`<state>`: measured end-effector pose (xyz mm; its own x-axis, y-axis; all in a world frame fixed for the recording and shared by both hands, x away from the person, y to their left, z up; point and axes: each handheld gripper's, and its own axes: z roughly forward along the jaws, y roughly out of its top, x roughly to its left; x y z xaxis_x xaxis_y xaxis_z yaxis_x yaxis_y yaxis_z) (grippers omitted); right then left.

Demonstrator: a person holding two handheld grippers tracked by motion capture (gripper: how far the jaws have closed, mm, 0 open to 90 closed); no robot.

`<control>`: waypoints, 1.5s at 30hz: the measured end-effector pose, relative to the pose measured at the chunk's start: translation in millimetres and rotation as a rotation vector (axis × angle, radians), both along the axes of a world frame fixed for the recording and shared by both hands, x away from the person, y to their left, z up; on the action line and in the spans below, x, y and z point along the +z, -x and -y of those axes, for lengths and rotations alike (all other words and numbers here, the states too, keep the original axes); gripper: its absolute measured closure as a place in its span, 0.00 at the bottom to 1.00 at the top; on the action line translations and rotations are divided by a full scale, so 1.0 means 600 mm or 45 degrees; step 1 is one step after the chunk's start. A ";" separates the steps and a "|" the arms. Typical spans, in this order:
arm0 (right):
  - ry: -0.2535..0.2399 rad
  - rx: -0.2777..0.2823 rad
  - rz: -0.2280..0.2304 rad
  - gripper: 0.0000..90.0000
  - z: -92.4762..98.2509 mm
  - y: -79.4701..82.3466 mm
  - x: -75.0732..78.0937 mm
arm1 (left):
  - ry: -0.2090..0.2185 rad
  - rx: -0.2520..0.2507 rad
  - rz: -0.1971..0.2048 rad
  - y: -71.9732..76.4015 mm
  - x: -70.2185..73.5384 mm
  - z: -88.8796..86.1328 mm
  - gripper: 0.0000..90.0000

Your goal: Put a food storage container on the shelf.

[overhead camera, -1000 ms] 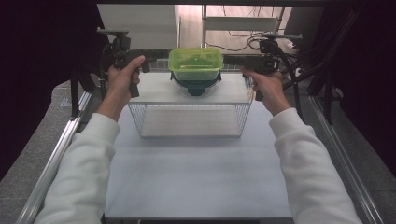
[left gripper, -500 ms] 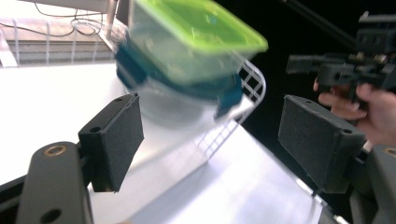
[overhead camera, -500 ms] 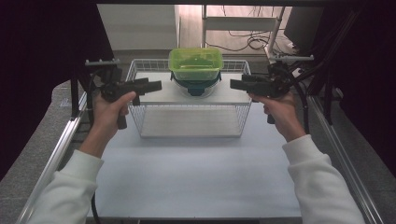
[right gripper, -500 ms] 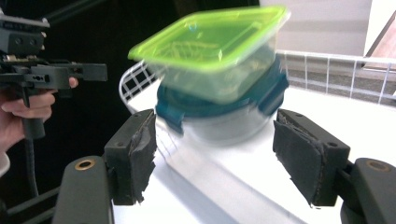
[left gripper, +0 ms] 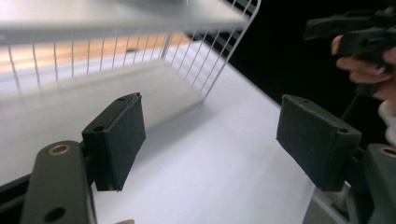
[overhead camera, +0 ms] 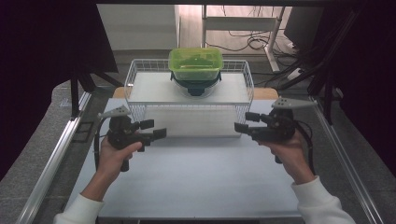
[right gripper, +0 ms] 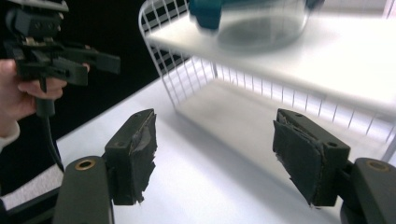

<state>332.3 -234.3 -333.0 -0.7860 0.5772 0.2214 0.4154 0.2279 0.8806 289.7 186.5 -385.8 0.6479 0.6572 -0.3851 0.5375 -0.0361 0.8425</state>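
Looking down from the high view, you hold both tools low over the white table, well short of the wire rack whose upper shelf carries the green-lidded container stacked on a clear bowl with a dark teal rim. Your left gripper and right gripper point inward toward each other, each with its jaws apart and nothing between them. By my reading you are at the approach stage, not yet reaching: the next move calls for lifting both tools up to shelf height and coming in from either side of the container, keeping clear of the rack's raised wire rim. In the left gripper view, your two black pads stand wide apart over bare table, touching nothing, with the rack's lower front corner ahead and your other hand at upper right. In the right gripper view, the worn pads are likewise spread wide and empty; the bowl sits on the shelf above and ahead, blurred, and your left hand with its tool shows at far left.
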 end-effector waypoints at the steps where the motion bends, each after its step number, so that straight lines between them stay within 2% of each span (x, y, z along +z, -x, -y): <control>1: 0.016 -0.002 -0.002 0.33 0.001 0.008 -0.010 | -0.019 0.000 -0.005 0.006 -0.008 0.002 0.26; 3: 0.039 -0.008 -0.006 0.33 0.004 0.023 -0.031 | -0.057 0.002 -0.006 0.017 -0.025 0.003 0.26; 6: 0.064 -0.017 -0.035 0.33 0.007 0.044 -0.068 | -0.092 0.012 -0.036 0.035 -0.054 0.009 0.26; 9: 0.130 -0.015 -0.059 0.33 0.004 0.063 -0.107 | -0.124 -0.003 -0.073 0.049 -0.085 0.019 0.26; 10: 0.144 -0.017 -0.060 0.33 0.003 0.070 -0.118 | -0.145 -0.015 -0.086 0.052 -0.093 0.022 0.26; 11: 0.144 -0.017 -0.060 0.33 0.003 0.070 -0.118 | -0.145 -0.015 -0.086 0.052 -0.093 0.022 0.26; 12: 0.152 -0.014 -0.080 0.33 0.003 0.081 -0.137 | -0.167 -0.015 -0.106 0.059 -0.109 0.026 0.26; 13: 0.150 -0.017 -0.087 0.33 0.003 0.086 -0.147 | -0.167 -0.015 -0.106 0.059 -0.109 0.026 0.26; 14: 0.154 -0.015 -0.099 0.33 0.004 0.091 -0.156 | -0.190 -0.019 -0.128 0.064 -0.124 0.028 0.26; 18: 0.186 -0.021 -0.138 0.33 0.007 0.109 -0.190 | -0.231 0.009 -0.160 0.077 -0.149 0.032 0.26; 21: 0.241 -0.021 -0.168 0.32 0.005 0.118 -0.213 | -0.288 -0.004 -0.161 0.087 -0.158 0.041 0.26; 27: 0.250 -0.023 -0.156 0.32 0.002 0.115 -0.221 | -0.318 -0.010 -0.154 0.100 -0.165 0.047 0.26; 29: 0.252 -0.029 -0.150 0.32 0.004 0.114 -0.222 | -0.334 -0.008 -0.149 0.100 -0.167 0.046 0.26; 45: 0.291 -0.052 -0.128 0.32 0.014 0.107 -0.230 | -0.353 0.008 -0.145 0.092 -0.177 0.043 0.26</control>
